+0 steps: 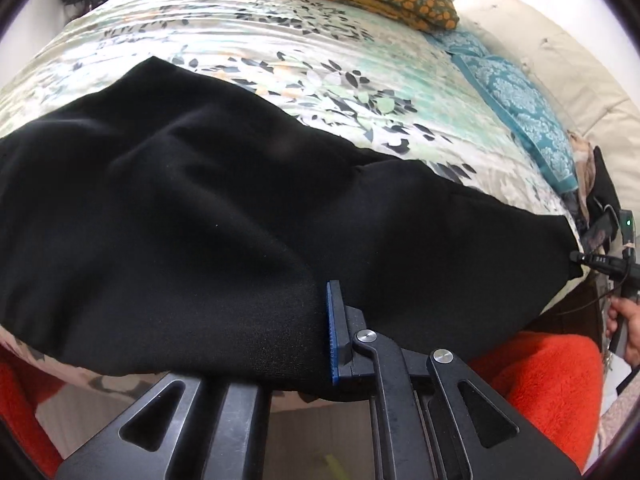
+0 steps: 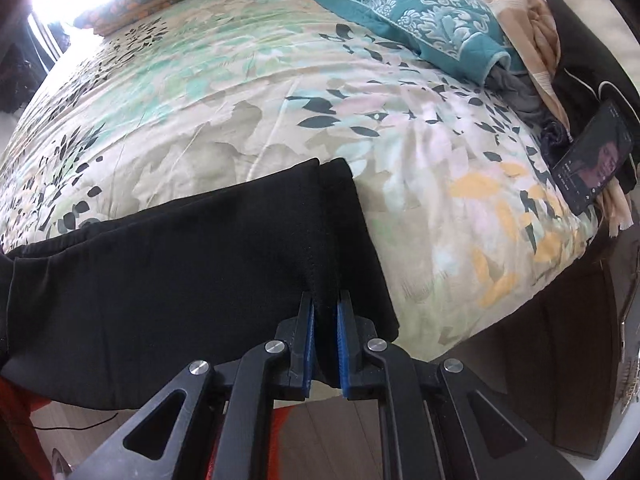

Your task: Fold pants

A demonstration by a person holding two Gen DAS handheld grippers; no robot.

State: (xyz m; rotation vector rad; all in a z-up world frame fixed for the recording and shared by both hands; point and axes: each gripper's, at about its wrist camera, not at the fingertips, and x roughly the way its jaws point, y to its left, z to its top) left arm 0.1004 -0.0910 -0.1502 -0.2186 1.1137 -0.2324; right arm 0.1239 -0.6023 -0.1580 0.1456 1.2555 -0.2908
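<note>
Stretching across the near edge of the bed (image 2: pixel 280 92), the black pants (image 1: pixel 180 200) are pinned at both ends so the cloth stays taut and flat for a fold. The left gripper (image 1: pixel 326 332) has its jaws clamped shut on the fabric's near edge, one finger hidden under the cloth. The right gripper (image 2: pixel 323 344) pinches a ridge near the hem, jaws nearly closed on it.

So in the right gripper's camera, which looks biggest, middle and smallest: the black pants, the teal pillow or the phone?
1. Black pants, though nearest the camera.
2. Teal pillow.
3. Phone, smallest.
</note>
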